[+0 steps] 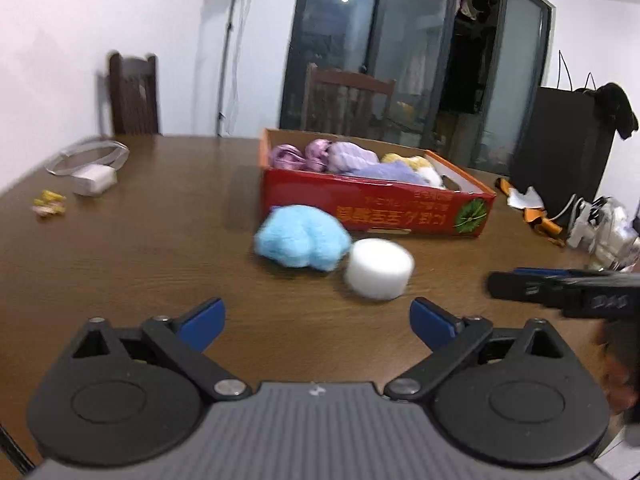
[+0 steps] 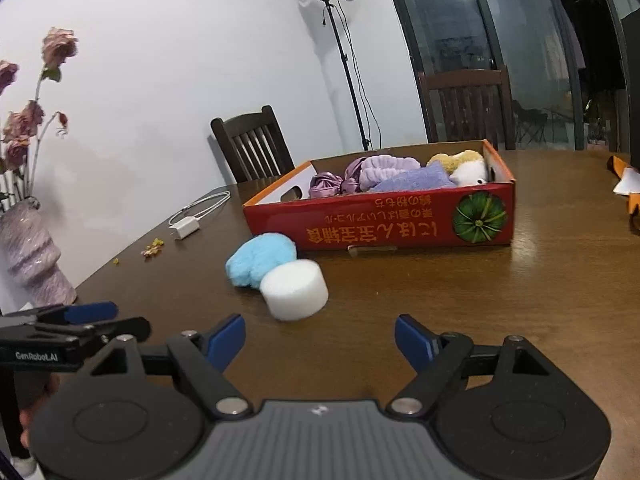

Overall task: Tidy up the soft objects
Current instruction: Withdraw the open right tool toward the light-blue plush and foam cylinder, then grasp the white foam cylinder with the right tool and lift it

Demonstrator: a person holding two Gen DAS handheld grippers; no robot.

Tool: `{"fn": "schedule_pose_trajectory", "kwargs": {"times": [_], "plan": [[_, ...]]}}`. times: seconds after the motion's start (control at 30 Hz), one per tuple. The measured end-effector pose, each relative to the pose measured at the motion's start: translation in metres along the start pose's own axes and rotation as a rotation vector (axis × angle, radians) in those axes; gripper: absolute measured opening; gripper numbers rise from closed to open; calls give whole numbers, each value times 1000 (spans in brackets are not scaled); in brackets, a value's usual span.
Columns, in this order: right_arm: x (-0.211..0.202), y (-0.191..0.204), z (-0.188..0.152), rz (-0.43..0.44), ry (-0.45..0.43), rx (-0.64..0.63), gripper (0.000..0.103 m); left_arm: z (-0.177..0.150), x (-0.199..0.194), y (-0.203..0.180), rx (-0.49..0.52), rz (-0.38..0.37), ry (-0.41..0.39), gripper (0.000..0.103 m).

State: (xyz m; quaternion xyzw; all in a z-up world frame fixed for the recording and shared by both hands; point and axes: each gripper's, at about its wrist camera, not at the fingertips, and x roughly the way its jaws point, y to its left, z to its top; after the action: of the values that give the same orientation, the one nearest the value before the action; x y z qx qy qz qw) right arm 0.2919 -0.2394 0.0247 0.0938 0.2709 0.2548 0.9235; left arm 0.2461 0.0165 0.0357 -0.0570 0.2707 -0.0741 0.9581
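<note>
A fluffy light-blue soft toy (image 1: 300, 240) (image 2: 260, 258) and a white foam cylinder (image 1: 378, 268) (image 2: 294, 290) lie on the brown table, touching, just in front of a red cardboard box (image 1: 372, 210) (image 2: 380, 224). The box holds purple, yellow and white soft items (image 1: 352, 160) (image 2: 400, 174). My left gripper (image 1: 316, 320) is open and empty, a short way in front of the two objects. My right gripper (image 2: 320, 340) is open and empty, near the foam cylinder. Each gripper shows at the edge of the other's view, the right (image 1: 560, 288) and the left (image 2: 76, 324).
A white charger with cable (image 1: 94, 178) (image 2: 186, 226) and small yellow scraps (image 1: 48, 202) (image 2: 154, 246) lie at the table's left. A vase of dried flowers (image 2: 32, 256) stands at far left. Orange and white clutter (image 1: 560, 212) sits at right. Chairs (image 2: 252, 144) stand behind.
</note>
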Motion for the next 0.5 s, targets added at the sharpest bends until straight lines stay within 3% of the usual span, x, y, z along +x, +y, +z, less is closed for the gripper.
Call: {"fn": "schedule_pose_trajectory", "kwargs": {"times": [0.07,0.1,0.2,0.27,0.37,0.5], "plan": [[20,-1,9,16,7,2,71,11,22,-5,-9,-54,24,74],[30,-3,13,26,10,7,68,16,33,-6,-14,-78,30,69],[63,-9,25,52,12,49,57,27,69,-7,-47,-87,51,56],[79,-14,29,73,29,86,45,30,90,-4,-68,-93,88,37],[97,-21,26,133,70,130,28,28,102,4,-121,-160,96,33],[101,-24,23,154,77,149,27,24,107,14,-158,-214,98,33]]}}
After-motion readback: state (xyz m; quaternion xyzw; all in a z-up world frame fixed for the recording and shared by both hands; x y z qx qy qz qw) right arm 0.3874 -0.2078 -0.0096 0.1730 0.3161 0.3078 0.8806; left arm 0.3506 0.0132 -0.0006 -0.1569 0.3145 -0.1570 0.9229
